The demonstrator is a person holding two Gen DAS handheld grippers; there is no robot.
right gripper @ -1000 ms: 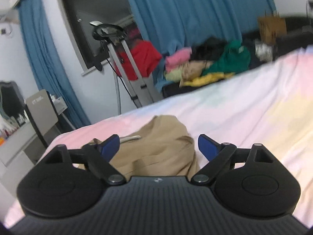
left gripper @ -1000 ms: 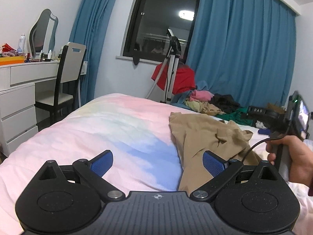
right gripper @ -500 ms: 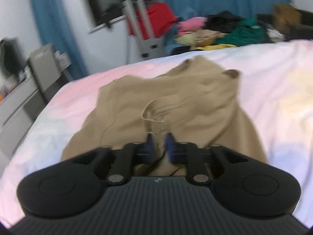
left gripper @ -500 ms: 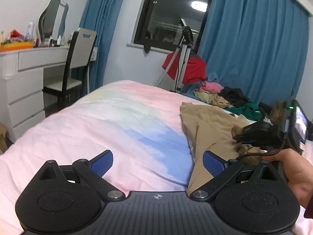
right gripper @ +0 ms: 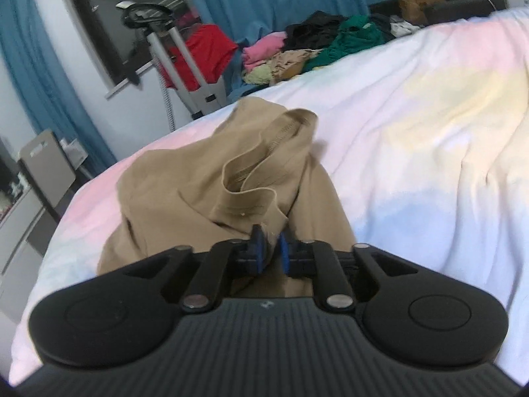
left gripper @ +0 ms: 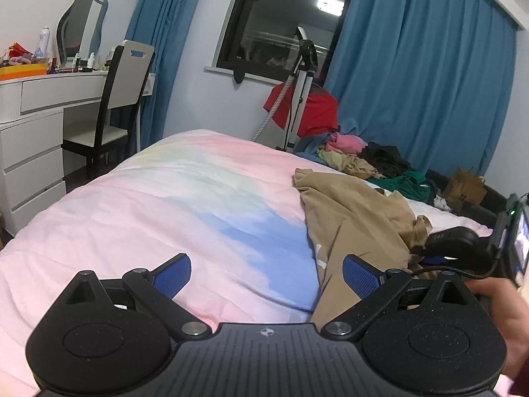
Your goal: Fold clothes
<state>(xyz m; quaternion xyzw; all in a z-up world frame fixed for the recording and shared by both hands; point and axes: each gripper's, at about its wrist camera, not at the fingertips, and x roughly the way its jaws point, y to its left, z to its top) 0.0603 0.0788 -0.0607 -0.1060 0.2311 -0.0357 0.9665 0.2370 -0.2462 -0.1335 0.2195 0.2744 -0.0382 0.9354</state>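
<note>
While lying crumpled on the bed: tan garment (right gripper: 185,195), unfolded, resting toward one side of the pastel bedcover (right gripper: 413,139).
Right claw (right gripper: 271,251): pinching a bunched fold of the tan garment between its blue pads, jaws narrow and just easing apart a little with cloth between them; gripping an edge, probably for lifting and spreading the piece flat.
Left claw (left gripper: 266,276): standing wide, holding nothing, hovering over bare bedcover beside the garment's near edge; seemingly waiting for a second corner.
Hand (left gripper: 496,317): clasping the right tool's handle at the frame's edge.
Clothes pile (left gripper: 370,165): sitting past the bed's far edge, well apart, probably awaiting folding.
Fold progress: barely beginning, judging by the rumpled state.
</note>
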